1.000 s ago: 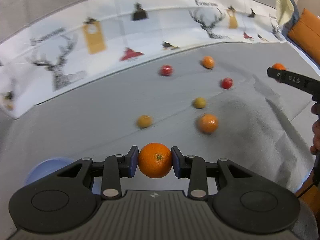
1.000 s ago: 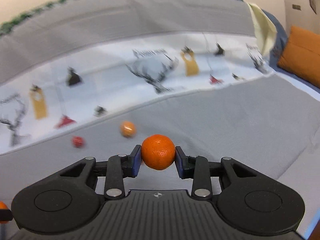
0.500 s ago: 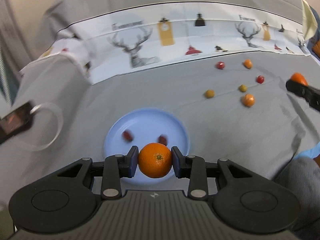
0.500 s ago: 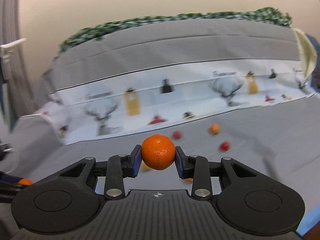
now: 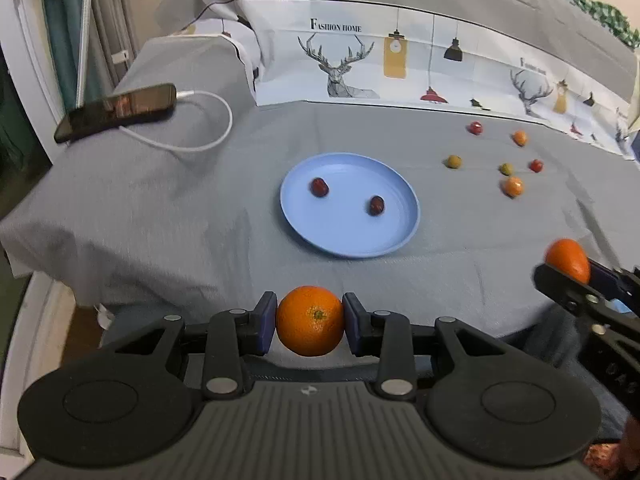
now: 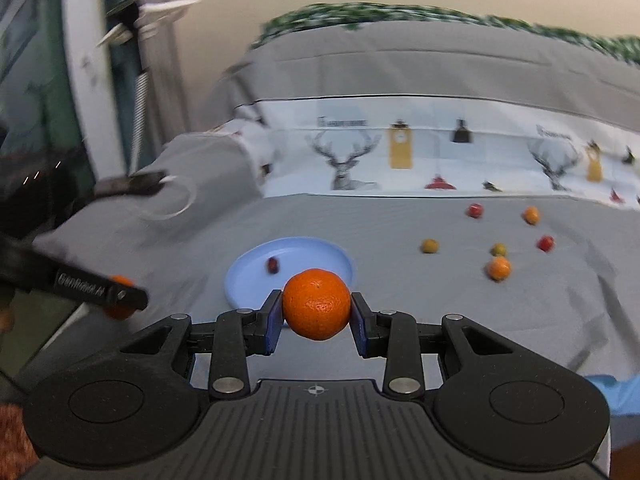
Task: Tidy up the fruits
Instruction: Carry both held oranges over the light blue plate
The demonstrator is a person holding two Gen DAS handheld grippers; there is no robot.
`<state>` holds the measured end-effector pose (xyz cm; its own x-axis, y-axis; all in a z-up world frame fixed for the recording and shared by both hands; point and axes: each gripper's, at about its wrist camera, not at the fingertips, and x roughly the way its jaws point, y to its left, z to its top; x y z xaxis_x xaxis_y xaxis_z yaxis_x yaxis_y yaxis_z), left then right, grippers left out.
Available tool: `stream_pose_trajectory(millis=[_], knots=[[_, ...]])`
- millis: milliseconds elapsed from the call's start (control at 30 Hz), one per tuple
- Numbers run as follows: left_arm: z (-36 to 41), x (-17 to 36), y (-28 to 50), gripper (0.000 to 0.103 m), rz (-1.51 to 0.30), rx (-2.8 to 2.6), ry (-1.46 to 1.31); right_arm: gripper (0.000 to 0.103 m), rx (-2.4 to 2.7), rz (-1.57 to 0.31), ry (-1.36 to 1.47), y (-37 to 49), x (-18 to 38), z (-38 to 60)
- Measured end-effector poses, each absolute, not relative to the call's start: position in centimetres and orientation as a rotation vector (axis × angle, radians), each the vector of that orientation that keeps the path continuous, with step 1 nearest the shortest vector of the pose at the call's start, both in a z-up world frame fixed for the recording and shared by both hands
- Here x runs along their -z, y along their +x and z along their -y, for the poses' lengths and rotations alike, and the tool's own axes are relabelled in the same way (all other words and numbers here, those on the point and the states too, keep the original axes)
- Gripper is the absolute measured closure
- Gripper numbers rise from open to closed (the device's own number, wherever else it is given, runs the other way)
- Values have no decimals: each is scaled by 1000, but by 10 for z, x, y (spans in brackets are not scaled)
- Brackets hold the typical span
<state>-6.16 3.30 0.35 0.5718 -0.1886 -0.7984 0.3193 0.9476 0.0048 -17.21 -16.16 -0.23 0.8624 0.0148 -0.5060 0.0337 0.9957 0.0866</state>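
My left gripper [image 5: 309,322] is shut on an orange mandarin [image 5: 310,320], held in the air in front of the near edge of the grey bed. Beyond it lies a light blue plate [image 5: 348,240] with two small dark red fruits [image 5: 319,187] on it. My right gripper [image 6: 316,316] is shut on a second mandarin [image 6: 317,304], near the plate [image 6: 248,276]. In the left wrist view that second mandarin [image 5: 568,260] shows at the right edge. Several small red, orange and green fruits [image 5: 513,187] lie scattered to the right of the plate.
A black phone [image 5: 116,112] with a white cable [image 5: 200,136] lies on the grey cover at the far left. A white cloth with deer prints [image 5: 400,60] runs along the back. The bed's left edge drops to the floor beside a white frame.
Both grippers swept left with their mandarins. The blue plate came into view and now lies ahead of them. The scattered fruits shifted to the right. The phone appeared on the left.
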Motion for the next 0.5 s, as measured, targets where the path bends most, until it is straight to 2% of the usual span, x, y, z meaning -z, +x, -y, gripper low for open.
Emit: stream_pose_trajectory(millis=[500], knots=[[-46, -8, -71, 64, -901, 276, 128, 67, -25, -498, 13, -182, -7, 139]])
